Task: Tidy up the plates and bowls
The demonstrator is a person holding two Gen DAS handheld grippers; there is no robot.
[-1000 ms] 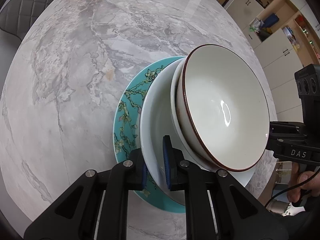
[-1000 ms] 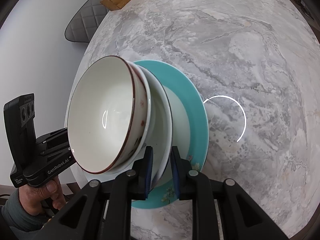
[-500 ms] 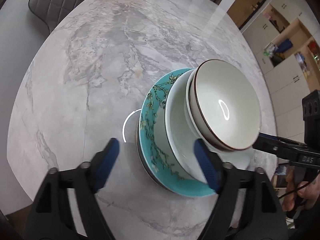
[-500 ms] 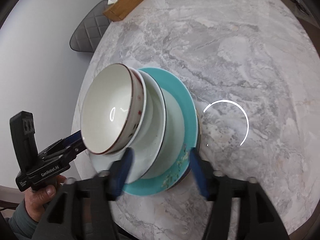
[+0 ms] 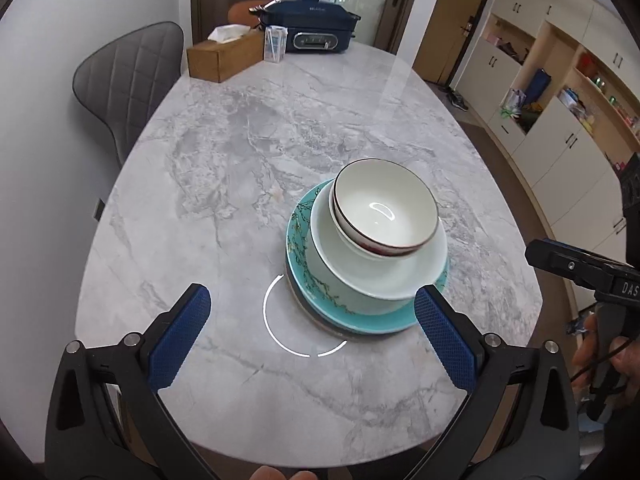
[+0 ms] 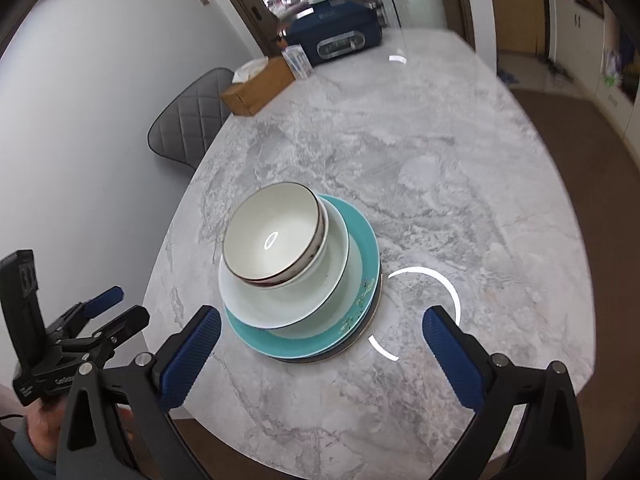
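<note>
A stack of dishes stands on the marble table. A teal floral plate lies at the bottom on a dark plate. A pale wide bowl sits on it. A white bowl with a dark rim sits tilted on top. My left gripper is open and empty, held back from the stack's near side. My right gripper is open and empty, also held back from the stack. Each gripper shows in the other's view, the right one and the left one.
A wooden tissue box, a clear container and a dark blue cooker stand at the table's far end. A grey chair stands at the left. Cabinets line the right wall.
Both grippers were shut on the stack's rim a second ago. They have let go, opened wide and pulled back and up. The stack now rests on the table.
</note>
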